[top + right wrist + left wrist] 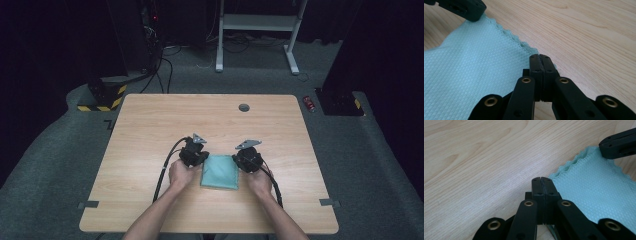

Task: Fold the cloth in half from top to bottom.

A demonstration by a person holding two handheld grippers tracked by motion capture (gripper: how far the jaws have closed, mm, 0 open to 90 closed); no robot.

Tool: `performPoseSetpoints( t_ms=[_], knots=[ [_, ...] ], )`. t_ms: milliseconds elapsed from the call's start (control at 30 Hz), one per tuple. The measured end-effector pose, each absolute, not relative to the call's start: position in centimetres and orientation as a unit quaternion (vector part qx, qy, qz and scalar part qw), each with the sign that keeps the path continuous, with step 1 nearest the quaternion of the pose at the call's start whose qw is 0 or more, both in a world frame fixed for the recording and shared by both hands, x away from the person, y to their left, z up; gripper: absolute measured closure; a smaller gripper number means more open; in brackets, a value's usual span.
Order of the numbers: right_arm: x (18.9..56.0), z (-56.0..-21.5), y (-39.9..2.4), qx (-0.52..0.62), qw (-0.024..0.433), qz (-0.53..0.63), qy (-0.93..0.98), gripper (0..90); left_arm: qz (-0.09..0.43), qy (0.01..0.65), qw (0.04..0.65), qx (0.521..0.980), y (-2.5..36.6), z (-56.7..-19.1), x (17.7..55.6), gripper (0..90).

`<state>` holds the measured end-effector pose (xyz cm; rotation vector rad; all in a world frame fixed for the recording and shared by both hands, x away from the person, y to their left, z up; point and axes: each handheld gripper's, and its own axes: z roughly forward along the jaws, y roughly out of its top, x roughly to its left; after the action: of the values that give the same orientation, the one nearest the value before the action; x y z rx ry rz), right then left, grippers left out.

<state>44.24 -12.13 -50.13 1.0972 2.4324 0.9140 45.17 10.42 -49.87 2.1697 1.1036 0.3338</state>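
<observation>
A teal waffle-weave cloth (220,171) lies folded flat on the wooden table (150,130), near the front middle. My left gripper (202,158) sits at the cloth's far left corner, my right gripper (240,159) at its far right corner. In the left gripper view the jaws are pressed together (541,180) on the scalloped corner of the cloth (594,185), with the other gripper (619,143) across from it. The right gripper view shows its jaws closed (539,57) on the cloth's edge (474,67), and the left gripper (461,8) at the far corner.
A round cable hole (244,107) is set in the table's far side. Grey tape tabs (89,204) (330,202) mark the front corners. On the carpet beyond stand a white desk frame (257,22), a yellow-black striped base (102,97) and a small red object (310,103).
</observation>
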Motion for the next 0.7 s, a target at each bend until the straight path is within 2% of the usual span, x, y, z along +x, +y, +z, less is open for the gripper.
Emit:
performPoseSetpoints(
  t_ms=[167, 233, 400, 600, 700],
  knots=[
    [44.8, -50.9, -11.8, 0.391, 0.157, 0.308, 0.853, 87.1, 0.129, 0.433, 0.323, 0.832, 10.0, -50.7, 45.5, 86.9],
    [44.7, -50.9, -11.9, 0.398, 0.159, 0.308, 0.849, 76.0, 0.132, 0.437, 0.328, 0.827, 10.1, -50.6, 45.4, 73.2],
    [43.6, -50.1, -12.8, 0.403, 0.168, 0.331, 0.837, 72.3, 0.141, 0.425, 0.359, 0.819, 10.4, -49.3, 43.7, 61.1],
    [41.8, -50.0, -12.8, 0.379, 0.157, 0.351, 0.842, 73.3, 0.133, 0.406, 0.367, 0.827, 10.6, -49.4, 41.1, 57.4],
    [41.2, -50.4, -12.5, 0.372, 0.151, 0.35, 0.846, 73.2, 0.138, 0.395, 0.352, 0.837, 10.7, -50.2, 40.1, 57.0]
  ],
)
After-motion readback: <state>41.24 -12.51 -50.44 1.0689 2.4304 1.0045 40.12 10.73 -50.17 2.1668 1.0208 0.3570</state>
